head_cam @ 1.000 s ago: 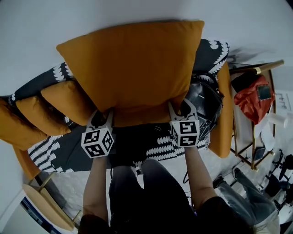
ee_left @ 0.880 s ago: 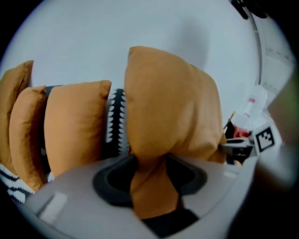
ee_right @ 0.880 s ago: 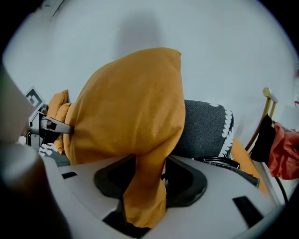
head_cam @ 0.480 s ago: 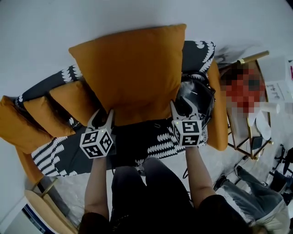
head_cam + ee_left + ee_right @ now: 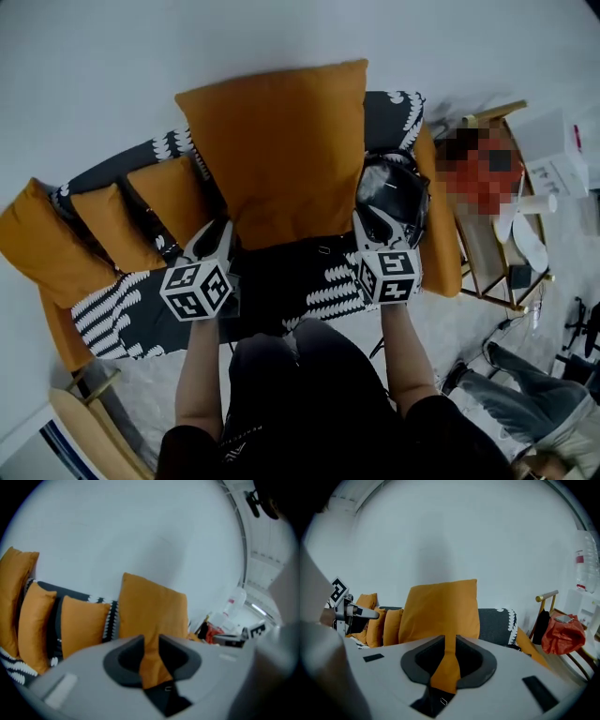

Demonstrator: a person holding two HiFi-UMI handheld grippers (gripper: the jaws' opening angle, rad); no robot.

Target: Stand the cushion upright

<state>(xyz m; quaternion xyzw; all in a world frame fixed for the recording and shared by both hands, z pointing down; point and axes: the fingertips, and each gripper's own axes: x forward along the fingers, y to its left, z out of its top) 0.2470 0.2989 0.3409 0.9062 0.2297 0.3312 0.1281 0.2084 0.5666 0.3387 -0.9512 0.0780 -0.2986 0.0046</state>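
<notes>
The large orange cushion stands upright on the black-and-white sofa, leaning back against the white wall. It also fills the middle of the left gripper view and the right gripper view, some way ahead of the jaws. My left gripper is just off its lower left corner, my right gripper just off its lower right corner. Both pairs of jaws are closing to a narrow gap, and nothing lies between them; only the distant cushion shows through.
Three smaller orange cushions line the sofa's left end. A shiny black bag lies on the seat at right beside another orange cushion. A gold-framed side table stands right of the sofa. The person's legs are below.
Both grippers have come away from the cushion's lower corners and risen, and their jaws have narrowed. The cushion now stands by itself, steeper against the wall.
</notes>
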